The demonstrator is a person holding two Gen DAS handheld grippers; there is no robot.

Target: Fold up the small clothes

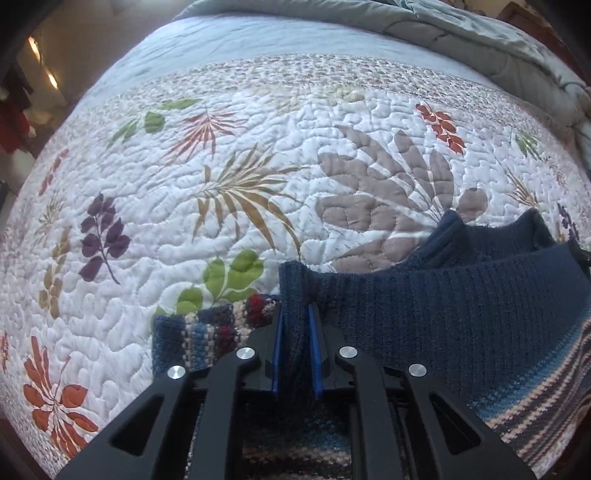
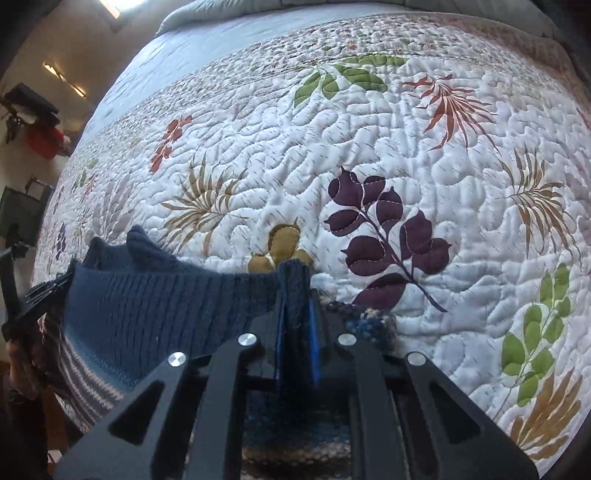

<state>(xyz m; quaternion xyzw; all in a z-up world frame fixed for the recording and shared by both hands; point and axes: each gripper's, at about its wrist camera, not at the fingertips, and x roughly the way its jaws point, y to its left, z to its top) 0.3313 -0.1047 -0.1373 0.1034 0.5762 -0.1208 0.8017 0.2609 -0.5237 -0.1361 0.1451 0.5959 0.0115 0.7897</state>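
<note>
Right, both grippers clamped on the navy ribbed hem of the knit sweater (image 1: pixel 461 314), which lies on the leaf-print quilt (image 1: pixel 221 177). Left gripper (image 1: pixel 295 325) pinches one hem corner, right gripper (image 2: pixel 295 306) the other, hem stretched between them. Left view alone shows the grey duvet (image 1: pixel 461 33) bunched at the far edge. Right view alone shows a wall shelf (image 2: pixel 33 107) and the left gripper's body at frame edge.

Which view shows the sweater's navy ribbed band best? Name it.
Left wrist view. The navy ribbed band stretches broadly from the left gripper toward the frame's right edge. The right wrist view shows it smaller, running left from the right gripper.
</note>
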